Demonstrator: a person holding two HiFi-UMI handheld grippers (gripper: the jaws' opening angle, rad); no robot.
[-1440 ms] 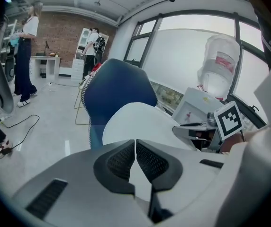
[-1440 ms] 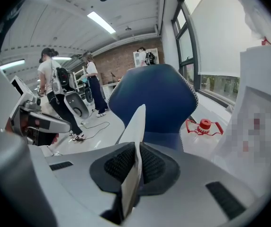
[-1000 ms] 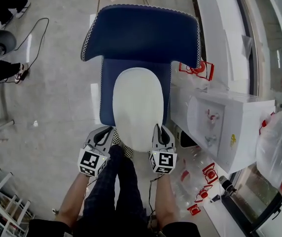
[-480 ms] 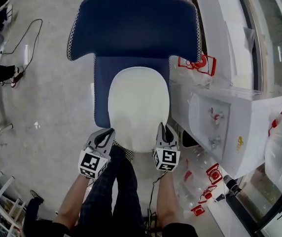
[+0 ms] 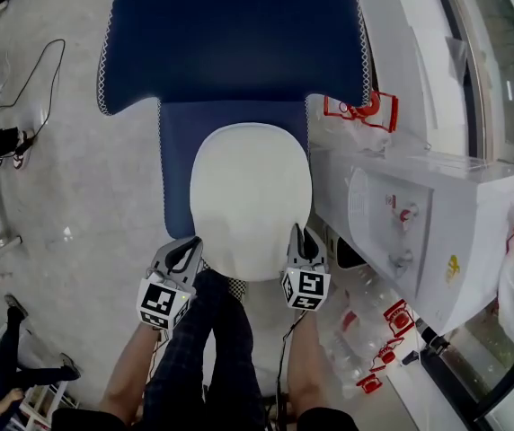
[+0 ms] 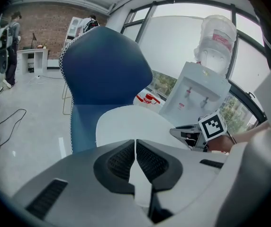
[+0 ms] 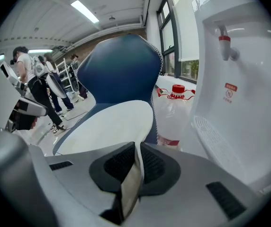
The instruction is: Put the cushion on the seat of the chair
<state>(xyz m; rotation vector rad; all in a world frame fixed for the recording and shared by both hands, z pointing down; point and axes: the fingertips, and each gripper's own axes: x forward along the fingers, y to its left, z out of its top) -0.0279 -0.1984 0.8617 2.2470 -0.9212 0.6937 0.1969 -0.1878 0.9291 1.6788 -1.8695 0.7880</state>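
Note:
A flat white oval cushion point(image 5: 250, 197) hangs over the blue seat point(image 5: 174, 164) of a blue chair, whose high backrest point(image 5: 232, 39) fills the top of the head view. My left gripper point(image 5: 188, 250) is shut on the cushion's near left edge, my right gripper point(image 5: 301, 241) on its near right edge. In the left gripper view the cushion point(image 6: 126, 126) runs out from the pinched jaws toward the backrest point(image 6: 102, 65). The right gripper view shows the cushion point(image 7: 109, 126) clamped as a thin edge between the pads, with the backrest point(image 7: 121, 70) beyond.
A white water dispenser point(image 5: 419, 232) stands close on the chair's right, with red-capped water bottles point(image 5: 365, 119) beside it and more on the floor point(image 5: 378, 330). A black cable point(image 5: 23, 79) lies on the grey floor at left. People point(image 7: 31, 89) stand farther off.
Both grippers have come down with the cushion, which now lies lower and closer over the seat. The chair has grown larger in the head view.

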